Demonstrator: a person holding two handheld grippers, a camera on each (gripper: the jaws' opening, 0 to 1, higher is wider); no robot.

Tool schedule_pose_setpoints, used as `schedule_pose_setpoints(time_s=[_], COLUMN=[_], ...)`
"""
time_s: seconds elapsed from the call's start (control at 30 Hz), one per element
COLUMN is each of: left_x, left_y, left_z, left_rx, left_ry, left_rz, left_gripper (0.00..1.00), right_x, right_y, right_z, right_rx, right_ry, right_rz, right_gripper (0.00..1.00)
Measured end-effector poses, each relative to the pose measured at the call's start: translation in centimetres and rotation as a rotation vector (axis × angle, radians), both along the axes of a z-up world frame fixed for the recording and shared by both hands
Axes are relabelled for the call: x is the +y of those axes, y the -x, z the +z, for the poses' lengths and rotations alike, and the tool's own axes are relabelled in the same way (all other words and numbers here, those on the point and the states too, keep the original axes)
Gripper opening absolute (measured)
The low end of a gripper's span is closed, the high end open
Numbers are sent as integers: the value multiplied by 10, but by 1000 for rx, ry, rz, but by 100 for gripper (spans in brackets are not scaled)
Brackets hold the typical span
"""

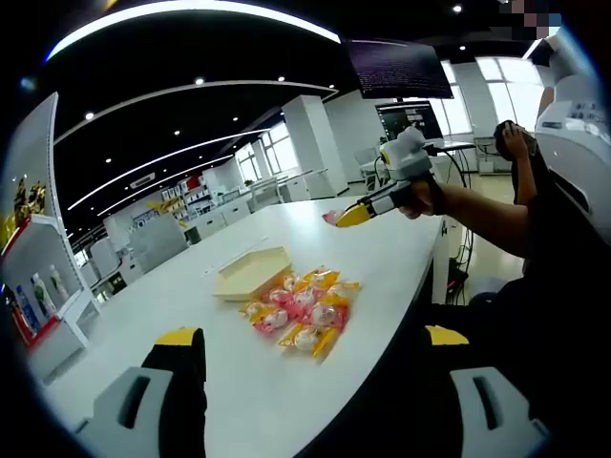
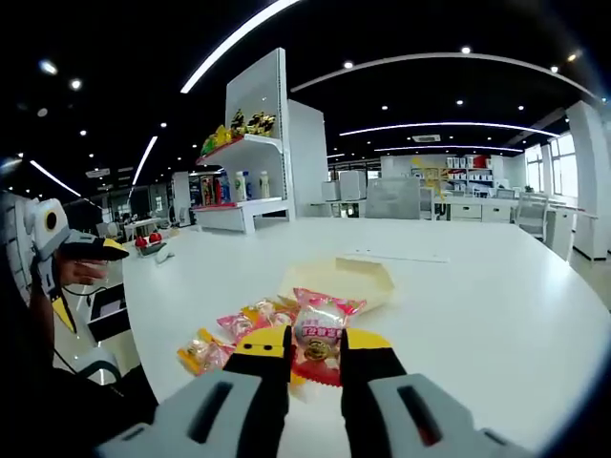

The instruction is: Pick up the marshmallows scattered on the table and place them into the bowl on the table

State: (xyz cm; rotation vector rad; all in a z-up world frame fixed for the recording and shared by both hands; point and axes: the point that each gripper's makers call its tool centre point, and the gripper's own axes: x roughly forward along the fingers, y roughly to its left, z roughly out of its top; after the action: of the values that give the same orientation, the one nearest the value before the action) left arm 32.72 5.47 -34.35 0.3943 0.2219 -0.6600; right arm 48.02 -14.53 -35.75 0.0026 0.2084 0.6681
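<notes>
Several wrapped marshmallows (image 1: pixel 301 315), in pink and yellow packets, lie in a heap on the white table (image 1: pixel 191 315) beside a shallow cream bowl (image 1: pixel 253 272). My left gripper (image 1: pixel 312 336) stands wide open, nothing between its jaws, short of the heap. Farther off, a hand holds my right gripper (image 1: pixel 358 215) above the table with a pink packet (image 1: pixel 331 217) at its tip. In the right gripper view, my right gripper (image 2: pixel 315 339) is shut on that pink marshmallow packet (image 2: pixel 320 345), with the heap (image 2: pixel 239 329) and the bowl (image 2: pixel 344 277) beyond it. The left gripper (image 2: pixel 91 250) shows at the left.
The table's near edge (image 1: pixel 434 267) runs beside the person's dark sleeve (image 1: pixel 496 219). White shelves with goods (image 2: pixel 248 162) stand beyond the table. A thin white strip (image 2: pixel 391 256) lies behind the bowl. Desks and monitors (image 1: pixel 406 114) fill the room's back.
</notes>
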Motion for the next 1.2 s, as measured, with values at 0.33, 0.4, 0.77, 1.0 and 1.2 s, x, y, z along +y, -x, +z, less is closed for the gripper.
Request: schedule_pose_setpoints(time_s=[0.33,0.4,0.77,1.0,1.2], left_x=[-1,-1,3,4,6], left_y=[-2,-2,-1,-1,0], left_z=[-1,-1,2,3,3], left_rx=[3,5,-1,-1,-1], left_ry=[-1,-1,-6,-6,-6], left_rz=[0,0,5,6,7], left_gripper=[92,92,92,92,91], right_x=[3,5,18,28,34], right_y=[-11,-14,-24,-36,-43], right_z=[19,23,30,36,34], right_rx=[-39,-46,-50,-49,-44], right_ry=[11,15,19,15,18], right_rz=[4,7,31,46,50], right_gripper=[18,18,18,18,18])
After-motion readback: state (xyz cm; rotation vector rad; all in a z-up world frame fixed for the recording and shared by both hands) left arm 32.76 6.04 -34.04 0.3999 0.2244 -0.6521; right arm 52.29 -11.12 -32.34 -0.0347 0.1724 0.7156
